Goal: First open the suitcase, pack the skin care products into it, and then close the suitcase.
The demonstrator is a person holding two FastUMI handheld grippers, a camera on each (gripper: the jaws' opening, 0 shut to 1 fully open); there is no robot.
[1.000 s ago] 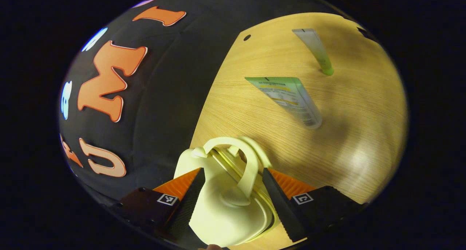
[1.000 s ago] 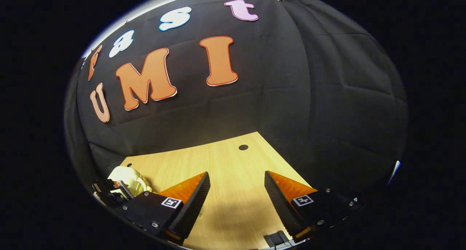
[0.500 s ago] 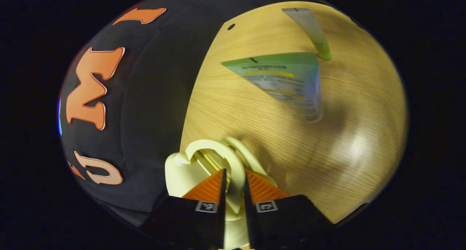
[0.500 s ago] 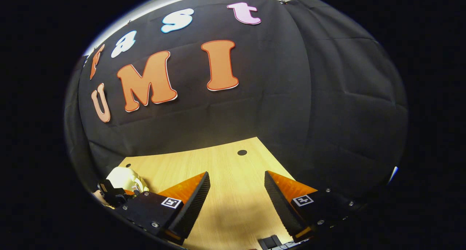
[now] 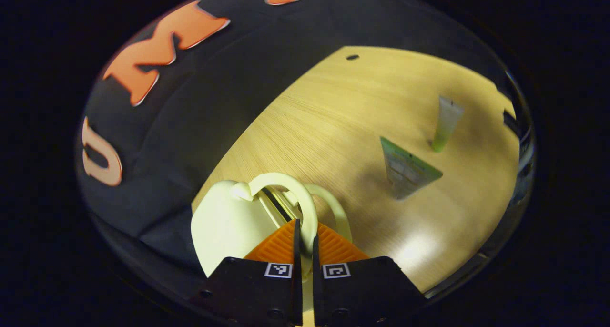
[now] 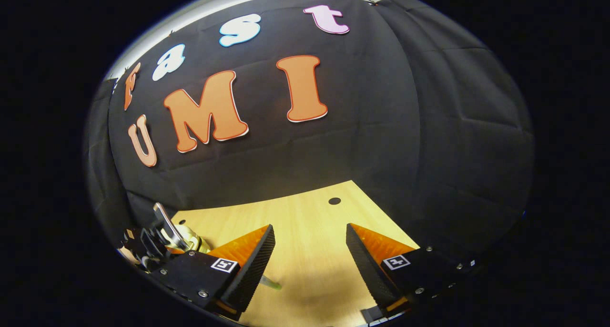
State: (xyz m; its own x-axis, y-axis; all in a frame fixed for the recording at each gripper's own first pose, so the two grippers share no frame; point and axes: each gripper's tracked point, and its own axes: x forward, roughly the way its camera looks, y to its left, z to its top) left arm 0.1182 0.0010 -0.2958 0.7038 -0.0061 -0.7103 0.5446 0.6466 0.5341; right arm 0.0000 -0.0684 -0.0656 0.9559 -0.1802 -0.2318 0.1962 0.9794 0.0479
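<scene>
Pinching one handle (image 5: 291,197) of the pale suitcase (image 5: 224,227), the left gripper (image 5: 305,239) is nearly closed; the right gripper (image 6: 309,250) hangs wide open, empty. Two tubes (image 5: 405,169) lie apart on the table (image 5: 329,122). The thin loop might slip free if pulled askew.

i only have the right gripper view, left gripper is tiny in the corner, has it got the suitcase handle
observer: yes, the left gripper is shut on one handle of the suitcase.
operator: is the case open
observer: barely; only a narrow dark gap shows between its two halves.
operator: where are the skin care products
observer: a wide tube and a thin tube lie apart on the table, beyond the suitcase.
</scene>
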